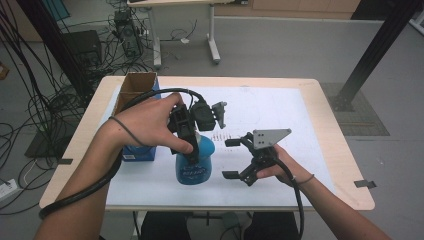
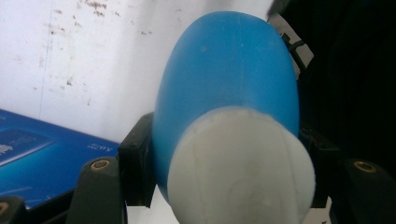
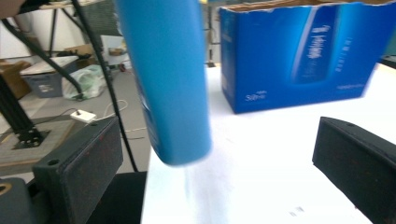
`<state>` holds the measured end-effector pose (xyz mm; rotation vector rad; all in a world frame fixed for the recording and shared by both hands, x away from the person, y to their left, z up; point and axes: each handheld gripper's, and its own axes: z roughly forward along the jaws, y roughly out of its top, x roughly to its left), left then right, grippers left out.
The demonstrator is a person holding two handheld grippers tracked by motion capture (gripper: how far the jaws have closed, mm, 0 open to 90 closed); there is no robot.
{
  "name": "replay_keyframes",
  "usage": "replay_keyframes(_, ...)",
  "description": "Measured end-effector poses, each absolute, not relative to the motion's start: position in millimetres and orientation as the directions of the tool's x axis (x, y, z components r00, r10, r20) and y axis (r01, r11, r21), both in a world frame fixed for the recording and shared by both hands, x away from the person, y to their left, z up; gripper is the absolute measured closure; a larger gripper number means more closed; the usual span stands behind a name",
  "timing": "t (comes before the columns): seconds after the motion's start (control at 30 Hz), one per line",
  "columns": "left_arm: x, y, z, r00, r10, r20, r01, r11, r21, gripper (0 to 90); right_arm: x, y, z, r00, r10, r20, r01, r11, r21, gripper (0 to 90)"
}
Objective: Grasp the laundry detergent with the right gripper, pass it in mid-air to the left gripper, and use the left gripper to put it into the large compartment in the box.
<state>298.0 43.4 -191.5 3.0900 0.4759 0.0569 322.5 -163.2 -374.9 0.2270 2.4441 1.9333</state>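
Lower centre of the high view: left gripper (image 1: 192, 142) comes down onto a blue bottle (image 1: 195, 167), its fingers pinching the bottle near the top. The hand and gripper body hide the bottle's neck and cap there. In the left gripper view the white cap (image 2: 240, 168) sits at lower centre, cut off by the bottom edge, with the rounded blue body swelling away behind it and black fingers (image 2: 135, 163) pressed to it on either side. Bottle: glossy mid-blue plastic, white printed label on the front, lettering too small to read. In the right gripper view the bottle hangs from the upper edge, blurred; its lower end appears clear of the white sheet, though contact is hard to judge.

Right of the bottle, right gripper (image 1: 234, 159) lies level, fingers (image 3: 79, 172) spread wide with nothing between them, near the bottle but apart from it.

Farther back, left of centre, an open blue carton (image 1: 137, 95) stands on the tabletop (image 1: 330, 135), half hidden by the left hand (image 1: 147, 122). Floor beyond: tangled cables (image 1: 45, 100).
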Motion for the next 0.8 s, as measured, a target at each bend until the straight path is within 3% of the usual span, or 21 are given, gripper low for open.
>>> replay_keyframes(0.43, 297, 53, -187, 0.947, 0.321, 0.035, 0.32, -0.947, 0.02, 37.1, 328, -209, -379, -0.969, 0.239, 0.056, 0.129, 0.302, 0.945, 2.0)
replay_keyframes(0.8, 298, 56, -183, 0.941, 0.338, 0.036, 0.336, -0.941, 0.035, 37.1, 336, -241, -383, -0.917, 0.391, 0.085, 0.288, 0.498, 0.818, 4.1)
